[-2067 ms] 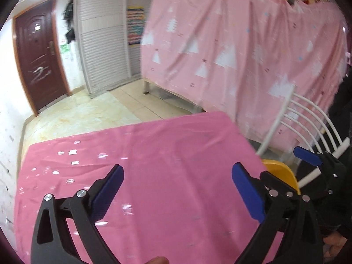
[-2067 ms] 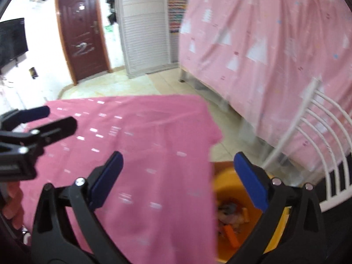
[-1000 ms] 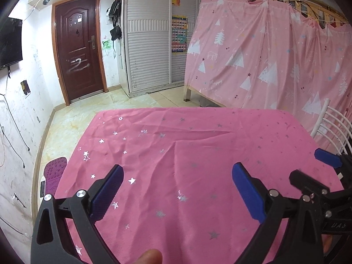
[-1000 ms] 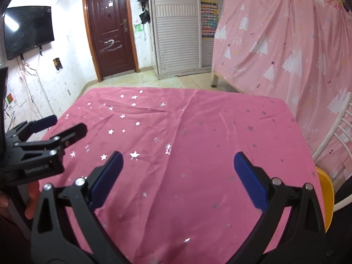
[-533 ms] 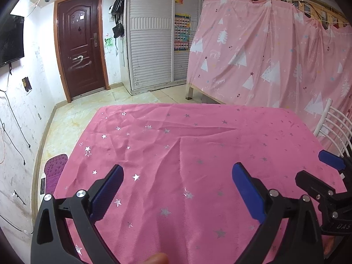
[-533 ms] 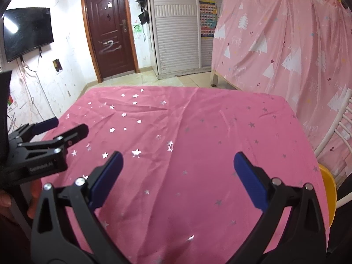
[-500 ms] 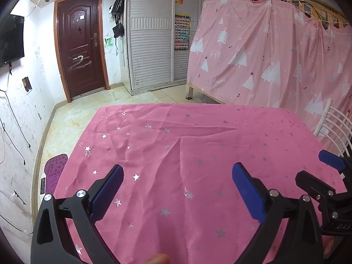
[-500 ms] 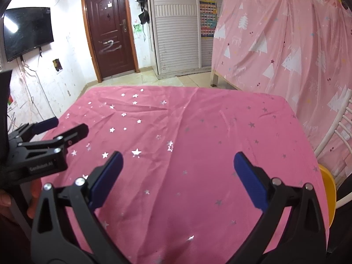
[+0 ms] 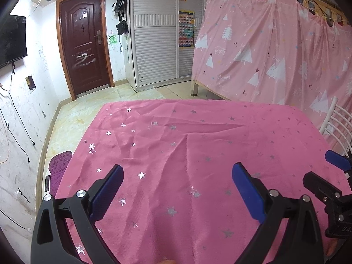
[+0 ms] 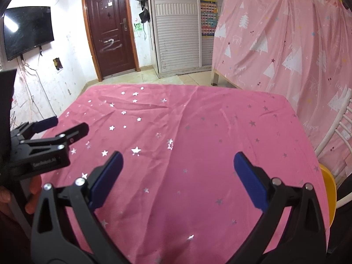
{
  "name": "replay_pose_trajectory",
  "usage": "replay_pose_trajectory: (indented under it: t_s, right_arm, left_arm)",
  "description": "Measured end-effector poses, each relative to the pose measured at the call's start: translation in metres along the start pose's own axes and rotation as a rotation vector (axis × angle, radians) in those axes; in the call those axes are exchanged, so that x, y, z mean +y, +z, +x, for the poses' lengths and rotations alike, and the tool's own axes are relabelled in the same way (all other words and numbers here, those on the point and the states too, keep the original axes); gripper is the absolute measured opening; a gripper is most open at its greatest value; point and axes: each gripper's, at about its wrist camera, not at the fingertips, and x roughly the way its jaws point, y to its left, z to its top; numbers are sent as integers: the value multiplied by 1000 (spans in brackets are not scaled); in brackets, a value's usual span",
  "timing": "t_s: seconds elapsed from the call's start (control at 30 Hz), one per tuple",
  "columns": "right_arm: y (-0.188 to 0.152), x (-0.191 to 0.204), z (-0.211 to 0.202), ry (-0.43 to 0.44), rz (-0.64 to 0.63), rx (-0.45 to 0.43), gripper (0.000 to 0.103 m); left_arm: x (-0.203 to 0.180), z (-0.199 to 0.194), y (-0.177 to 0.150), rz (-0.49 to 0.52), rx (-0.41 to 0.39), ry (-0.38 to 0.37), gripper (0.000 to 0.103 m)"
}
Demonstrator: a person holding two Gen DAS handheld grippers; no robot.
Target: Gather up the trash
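A table with a pink star-print cloth [image 9: 198, 145] fills both views; it also shows in the right wrist view [image 10: 187, 132]. I see no trash on it. My left gripper [image 9: 176, 176] is open and empty above the near edge of the cloth. My right gripper [image 10: 176, 162] is open and empty above the cloth too. The right gripper shows at the right edge of the left wrist view [image 9: 330, 180]. The left gripper shows at the left edge of the right wrist view [image 10: 50, 129]. A yellow bin's rim [image 10: 330, 195] shows past the table's right edge.
A white metal chair [image 10: 334, 136] stands right of the table. A pink tree-print curtain [image 9: 275, 52] hangs behind it. A dark door [image 9: 83, 50], a white louvred wardrobe [image 9: 156, 44] and a wall television [image 10: 26, 30] lie beyond. A purple mat [image 9: 59, 165] lies on the floor at left.
Both grippers have swung left from the table's right edge and the bin to face across the cloth. Over the last half second the views have barely shifted. Both stay open.
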Motion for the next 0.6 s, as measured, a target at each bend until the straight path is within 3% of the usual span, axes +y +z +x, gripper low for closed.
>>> replay_pose_trajectory:
  t_s: [0.6]
  right_arm:
    - [-1,0,0,0,2,-1,97]
  left_arm:
    - [-2,3,0,14,7,-13,93]
